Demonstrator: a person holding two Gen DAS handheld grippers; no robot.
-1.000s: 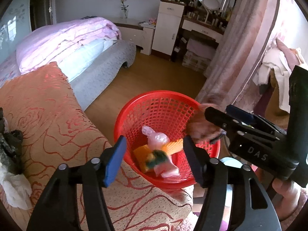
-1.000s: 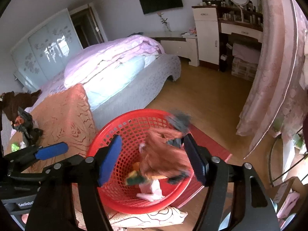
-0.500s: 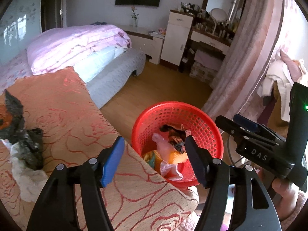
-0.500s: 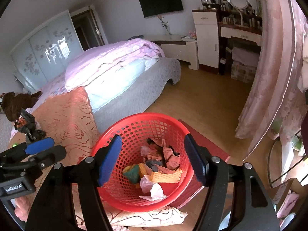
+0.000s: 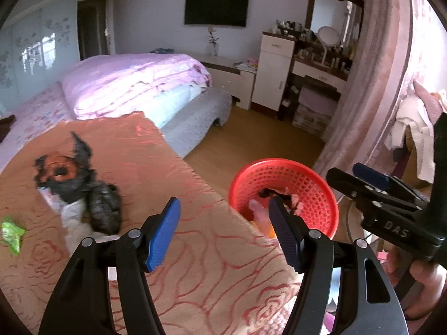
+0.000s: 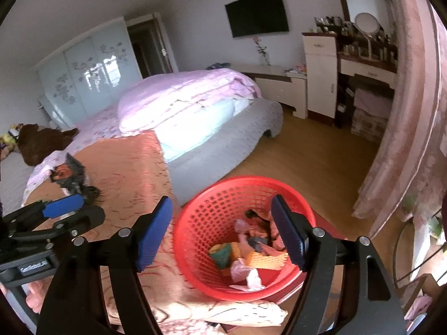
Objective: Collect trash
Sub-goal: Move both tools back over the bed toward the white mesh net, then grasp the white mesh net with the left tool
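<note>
A: Bedroom floor of pale wood is seen behind a red basket [image 6: 243, 240], which is stood just off the edge of a rose-patterned cover [image 5: 173, 201]. Why would it be set there?

B: Probably so that trash can be dropped over the edge with little reach. Scraps [image 6: 248, 254] of pink, orange and green are already piled at its bottom.

A: And what is held by the right gripper [image 6: 220, 237]?

B: Nothing. Its jaws have just been opening, and only the basket below is framed between them; no pad is pressed on anything. An emptying over the basket is suggested, though that is only judged.

A: The left gripper [image 5: 223, 234]?

B: It is likewise spread fairly wide and empty, with bare cover between its fingers. It is angled down across the cover, away from the basket.

A: What remains to be collected?

B: A dark crumpled wrapper [image 5: 75, 178] with an orange patch is lain on the cover, touching a white tissue [image 5: 75, 223]. A green scrap [image 5: 11, 234] is found apart, near the left edge. The blur hides finer detail.

A: So the task is partly done?

B: It is judged so: some trash is binned, and the pile on the cover is left.
</note>
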